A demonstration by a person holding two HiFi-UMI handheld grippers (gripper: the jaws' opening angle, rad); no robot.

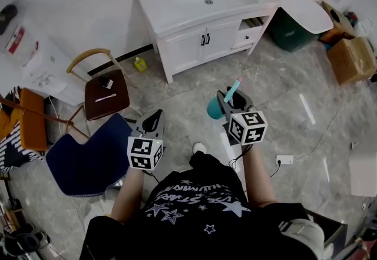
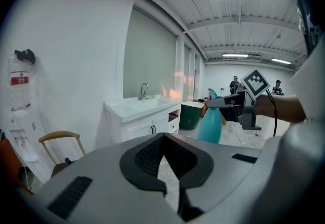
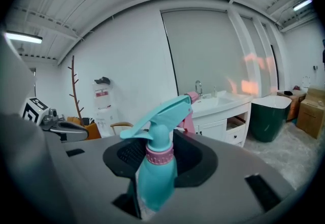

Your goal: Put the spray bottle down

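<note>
The spray bottle (image 1: 218,109), teal with a pink collar, was off the floor in the head view, clamped in the right gripper (image 1: 227,101) in front of the person and over the grey marbled floor (image 1: 277,94). It was well short of the white vanity (image 1: 194,40) with its basin. The left gripper (image 1: 156,116) was just beside it at the left, near a blue seat (image 1: 82,158) and a brown wooden chair (image 1: 106,95). A dark green bin (image 1: 293,33) stood right of the vanity.

In the left gripper view, that gripper's jaws were drawn together, with only a sliver of floor showing between the pads and nothing in them. Beyond them the bottle (image 2: 209,125) hung upright from the right gripper (image 2: 227,102), apart from the vanity (image 2: 139,116) and in front of the bin (image 2: 191,116).

In the right gripper view, the jaws stood partly apart and pressed on the bottle's body (image 3: 155,172) from both sides, below the collar. Its trigger head rose above them, pointing toward the vanity (image 3: 219,108). The left gripper (image 3: 63,129) showed at the left edge.
</note>
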